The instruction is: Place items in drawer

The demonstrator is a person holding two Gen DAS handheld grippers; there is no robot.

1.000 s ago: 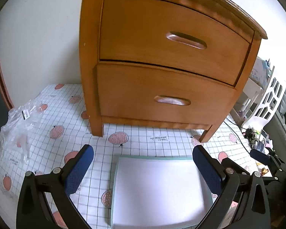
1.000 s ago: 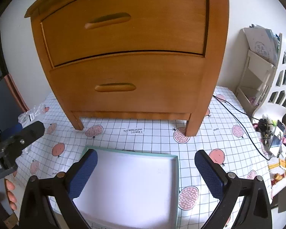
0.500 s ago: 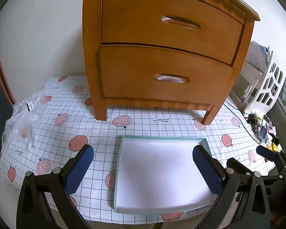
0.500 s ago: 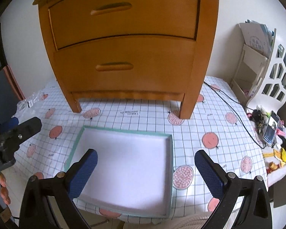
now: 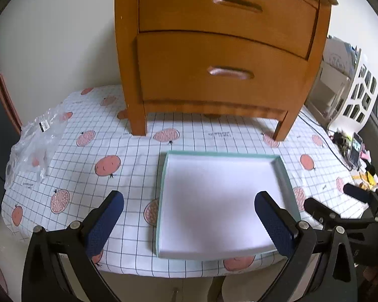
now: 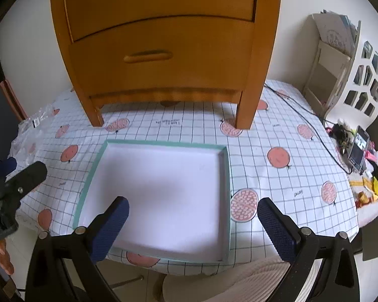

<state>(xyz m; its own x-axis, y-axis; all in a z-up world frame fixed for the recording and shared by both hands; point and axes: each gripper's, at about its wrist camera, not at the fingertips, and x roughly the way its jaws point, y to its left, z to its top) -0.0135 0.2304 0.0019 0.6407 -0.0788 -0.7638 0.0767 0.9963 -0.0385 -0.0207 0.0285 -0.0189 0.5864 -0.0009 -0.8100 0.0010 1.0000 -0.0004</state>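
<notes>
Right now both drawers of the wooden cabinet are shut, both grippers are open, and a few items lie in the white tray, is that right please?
Not quite: the white tray is empty, as the right wrist view shows. The rest holds: both drawers of the wooden cabinet are shut, and the left gripper and right gripper are open.

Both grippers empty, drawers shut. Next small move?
Probably advance the right gripper toward the lower drawer handle. Both drawers look shut, both grippers are open and empty, and the tray holds nothing visible.

Black tool (image 5: 189,222) frames, navy textured pads (image 6: 111,229), silver screws
</notes>
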